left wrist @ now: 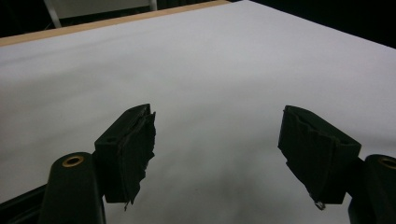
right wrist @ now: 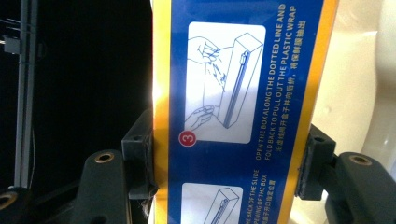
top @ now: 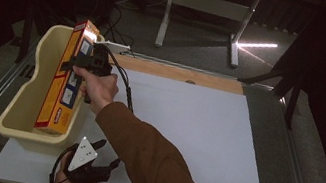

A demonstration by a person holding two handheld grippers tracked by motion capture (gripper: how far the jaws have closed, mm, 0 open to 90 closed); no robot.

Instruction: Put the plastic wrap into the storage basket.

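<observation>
a: lowering the plastic wrap box [top: 65, 79] into the beige tub [top: 19, 119], i judge — the right gripper [top: 70, 66] is clamped across its width, both pads pressed on its side edges, lower end at the tub's near end, upper end leaning over the far rim.

b: and the left gripper [left wrist: 217, 140]?

a: jaws spread, nothing between them, resting on the white table [top: 195, 127].

b: next?

a: probably settle the box flat, then release.

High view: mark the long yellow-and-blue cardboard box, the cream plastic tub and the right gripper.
long yellow-and-blue cardboard box [top: 61, 89], high view, on its orange side face.
cream plastic tub [top: 23, 97], high view, on its left wall.
right gripper [top: 70, 63], high view, where the jaws meet the box.
</observation>
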